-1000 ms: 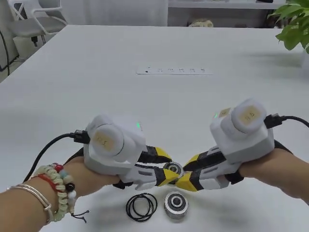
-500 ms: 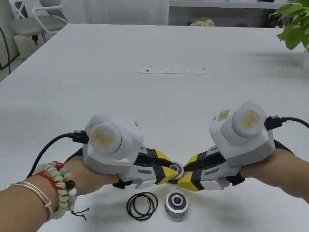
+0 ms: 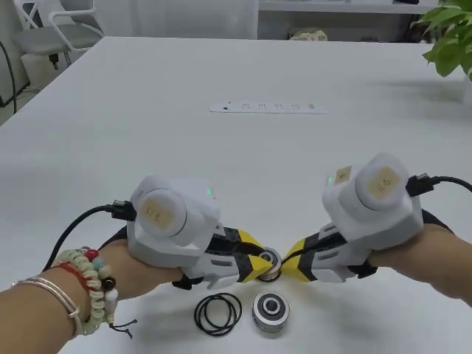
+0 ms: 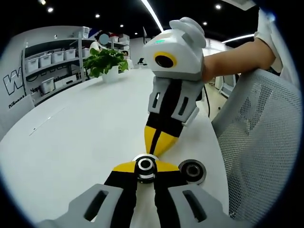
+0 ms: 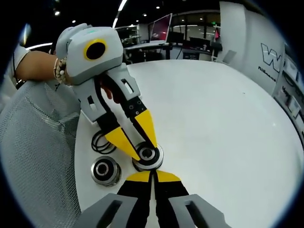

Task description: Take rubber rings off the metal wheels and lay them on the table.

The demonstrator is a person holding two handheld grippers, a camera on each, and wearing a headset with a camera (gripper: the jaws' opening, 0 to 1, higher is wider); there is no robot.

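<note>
white tabletop (image 3: 221, 162) is spread under both grippers, with an office seen behind it. nearest the person, on the near side of the left gripper (image 3: 256, 265), black rubber rings (image 3: 217, 313) are laid flat on the table, overlapped in a small pile. just beside them, on the near side of the right gripper (image 3: 290, 270), a second wheel (image 3: 271, 310) of metal is stood on its flat face, apart from both grippers. beaded bracelets (image 3: 85, 287) are worn on the wrist behind the left gripper. between the two grippers, a held wheel (image 4: 145, 166) is clamped by the left gripper's yellow tips, one tip on each side of its rim. the right gripper's jaws are pressed together, tip to tip, and are set against the edge of the held wheel from the opposite side; whether a ring is pinched between them cannot be told. in the left gripper view the second wheel is seen just right of the jaws, and a mesh chair back (image 4: 256, 142) farther right. well ahead of both grippers, a white power strip (image 3: 269, 108) is laid across the table. farther off, a leafy plant (image 3: 448, 37) is found past the right gripper and an office chair (image 3: 55, 26) past the left one.
</note>
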